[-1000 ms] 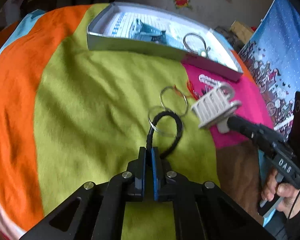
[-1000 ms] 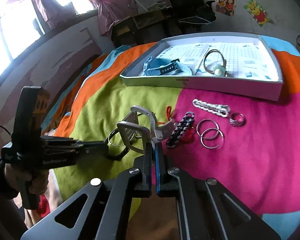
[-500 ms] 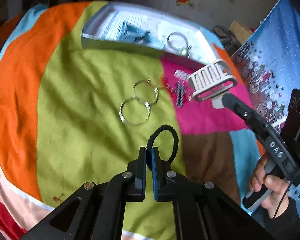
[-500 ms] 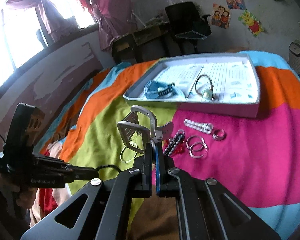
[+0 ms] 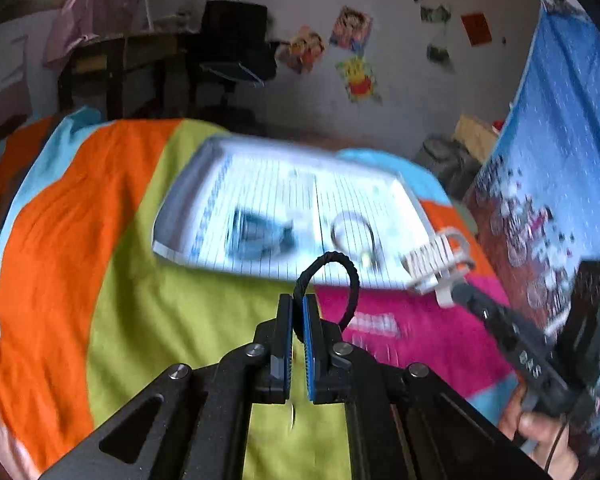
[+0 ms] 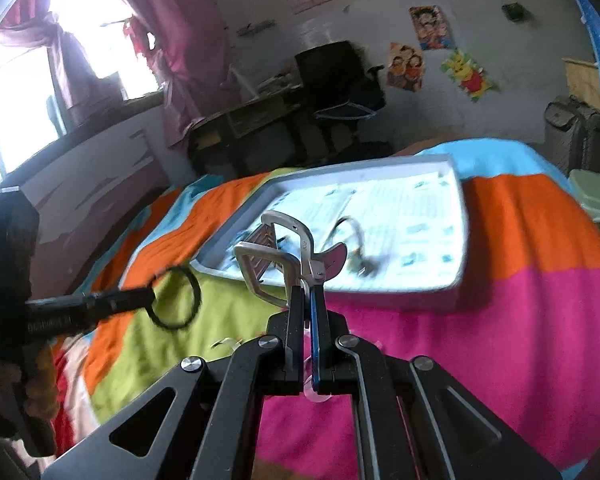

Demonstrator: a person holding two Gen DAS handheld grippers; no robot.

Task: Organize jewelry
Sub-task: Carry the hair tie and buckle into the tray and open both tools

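**Both grippers loaded, tray ahead**

Your left gripper [image 5: 298,312] has its jaws pinched nearly together on a black band [image 5: 332,276]. The loop sticks up and to the right of the pads, clear of the blanket [image 5: 204,320]. From the right wrist view you can see that same band [image 6: 176,296] hanging off the end of the left tool, above the green patch.

Your right gripper [image 6: 307,304] is clamped tight on a hair claw [image 6: 276,264], which is grey with a pinkish inner face. The claw stands up from the pads, its jaws spread toward the left. In the left wrist view the claw [image 5: 436,260] sits at the tip of the right tool, at the tray's near right corner. Your right hand [image 5: 536,432] grips that tool's handle at the lower right.

The tray [image 5: 204,184] lies on the blanket beyond both grippers, lined with ruled paper. Inside it you have a blue strap [image 5: 260,232] toward the left and a ring-shaped bangle [image 5: 352,228] near the middle; both are blurred. On the pink patch just in front of the tray lies a pale chain [image 5: 374,324], too smeared to make out further.
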